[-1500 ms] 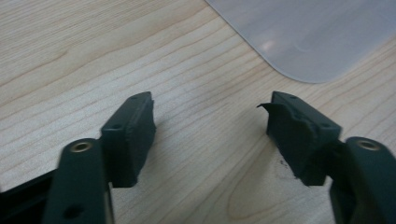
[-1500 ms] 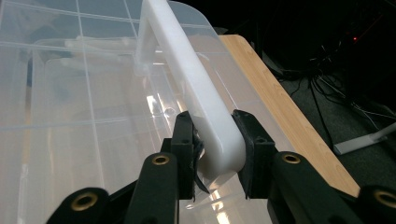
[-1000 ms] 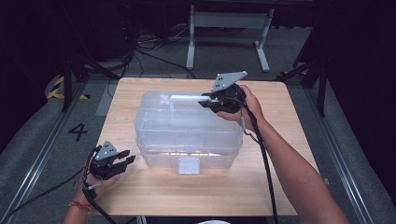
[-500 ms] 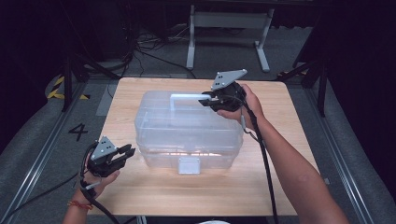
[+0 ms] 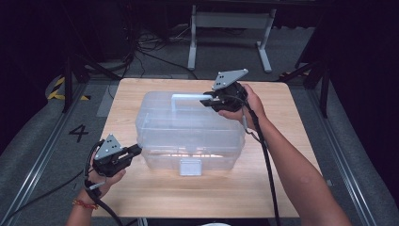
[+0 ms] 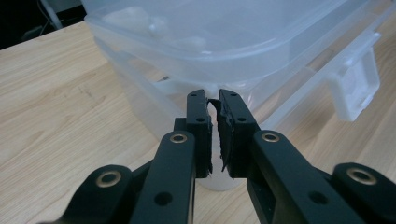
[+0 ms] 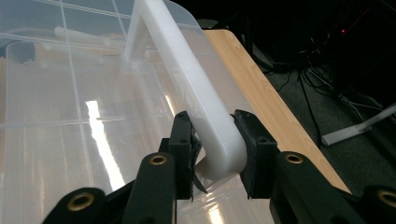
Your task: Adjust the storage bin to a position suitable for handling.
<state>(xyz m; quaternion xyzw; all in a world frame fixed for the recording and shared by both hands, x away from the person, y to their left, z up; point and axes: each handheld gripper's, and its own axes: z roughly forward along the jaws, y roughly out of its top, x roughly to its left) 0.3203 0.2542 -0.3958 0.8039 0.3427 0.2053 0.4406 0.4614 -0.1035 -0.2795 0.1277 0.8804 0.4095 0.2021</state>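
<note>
The clear plastic storage box [image 5: 190,134] sits at the middle of the wooden worktop [image 5: 291,188], lid on, front latch [image 5: 190,166] facing the person. The right tongs [image 5: 207,101] are clenched on the white carrying handle [image 5: 188,97]; the right gripper view shows one jaw on each side of the handle's bend [image 7: 219,149], in contact with it. The handle stands raised above the lid. The left tongs [image 5: 136,149] are at the box's near left corner, low on the worktop; in the left gripper view the jaws are pressed almost together with nothing between them, tips just short of the box wall [image 6: 154,100]. Judgement: the handle grasp is made, but the box rests flat on the worktop and the latch looks fastened. Lifting or shifting the box, or opening it, remains to be done. The left tongs have no hold yet.
</note>
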